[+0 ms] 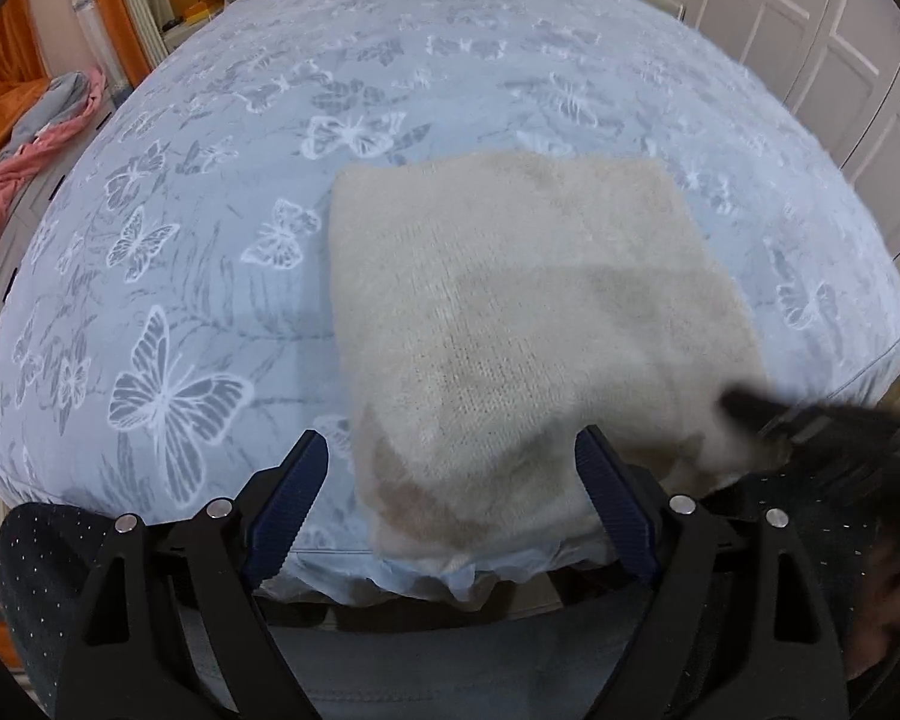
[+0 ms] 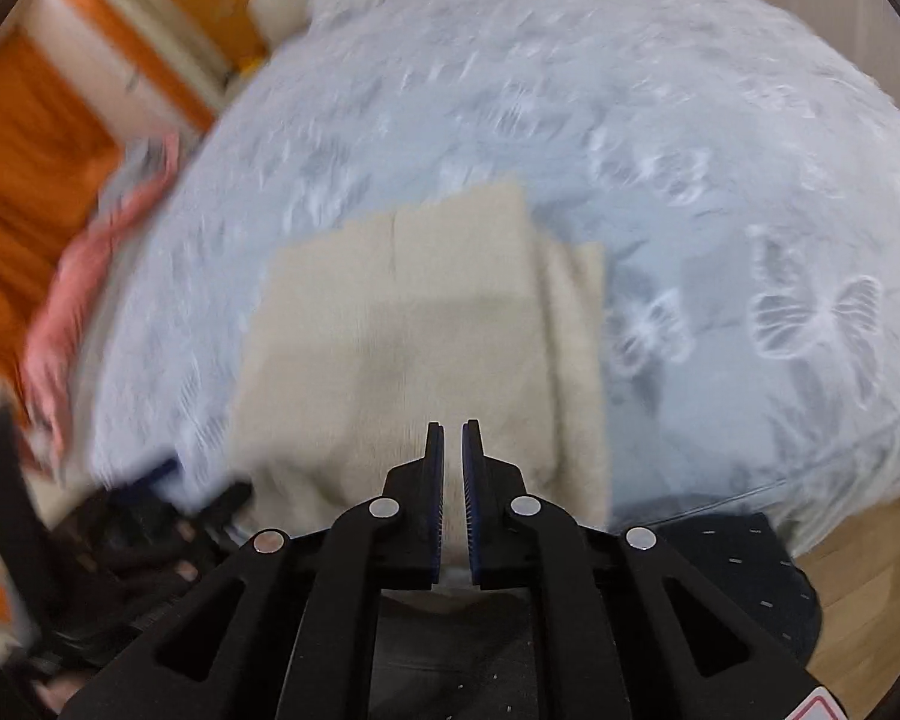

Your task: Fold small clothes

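The left gripper (image 1: 450, 468) stood wide open and empty, just before the near edge of the folded cream fuzzy knitted garment (image 1: 510, 312). The garment lay flat on the pale blue butterfly-printed bed cover (image 1: 180, 276), near the cover's front edge. The right gripper (image 2: 453, 438) was almost closed, a thin gap left, holding nothing visible. The knit looked soft, light and limp; a near corner seemed best to take.

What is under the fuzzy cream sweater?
The folded fuzzy cream knit sweater lies on the pale blue butterfly-print bedspread. Anything directly beneath the sweater is covered from view.

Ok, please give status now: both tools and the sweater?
Left tool open, empty, over sweater's near edge. Right tool nearly shut, empty. Sweater folded on bed. Nothing blocking.
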